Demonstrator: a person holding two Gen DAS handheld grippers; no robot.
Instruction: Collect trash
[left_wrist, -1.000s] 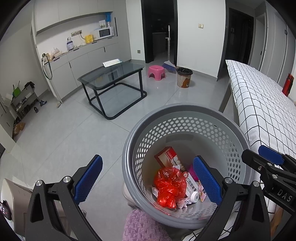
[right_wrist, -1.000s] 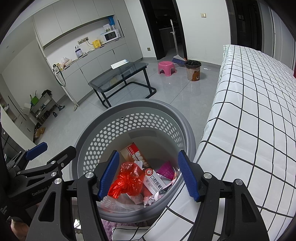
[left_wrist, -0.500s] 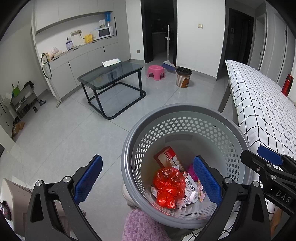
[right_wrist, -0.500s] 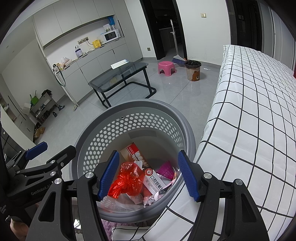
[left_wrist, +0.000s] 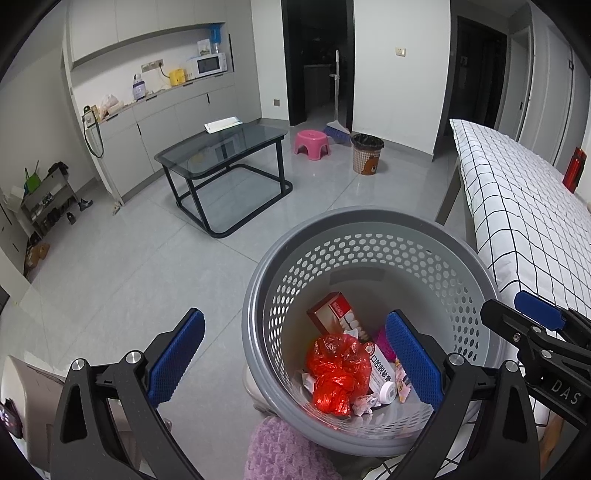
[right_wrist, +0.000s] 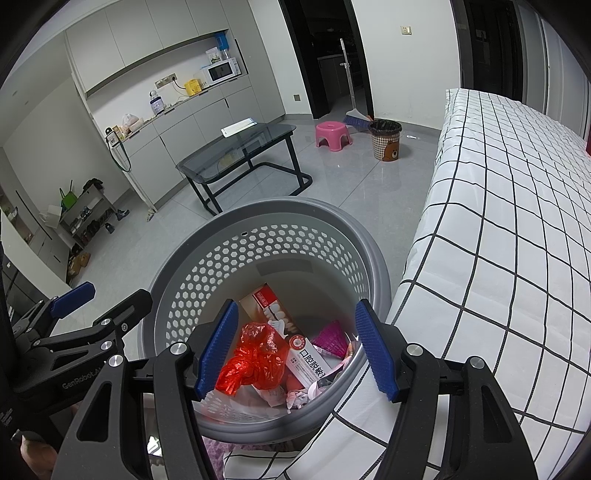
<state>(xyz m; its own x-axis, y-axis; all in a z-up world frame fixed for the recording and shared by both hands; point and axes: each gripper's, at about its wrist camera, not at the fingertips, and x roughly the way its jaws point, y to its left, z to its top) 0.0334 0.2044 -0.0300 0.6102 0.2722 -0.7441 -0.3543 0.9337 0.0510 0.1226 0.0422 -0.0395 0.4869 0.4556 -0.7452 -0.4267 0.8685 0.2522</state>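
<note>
A grey perforated basket stands on the floor beside the bed; it also shows in the right wrist view. Inside lie a crumpled red plastic bag, a red-and-white box, a white toothpaste box, a pink wrapper and paper scraps. My left gripper is open and empty above the basket's near left rim. My right gripper is open and empty above the basket's contents.
A bed with a black-and-white checked cover borders the basket on the right. Farther off stand a glass table, a pink stool, a small bin and a broom. A purple cloth lies near the basket.
</note>
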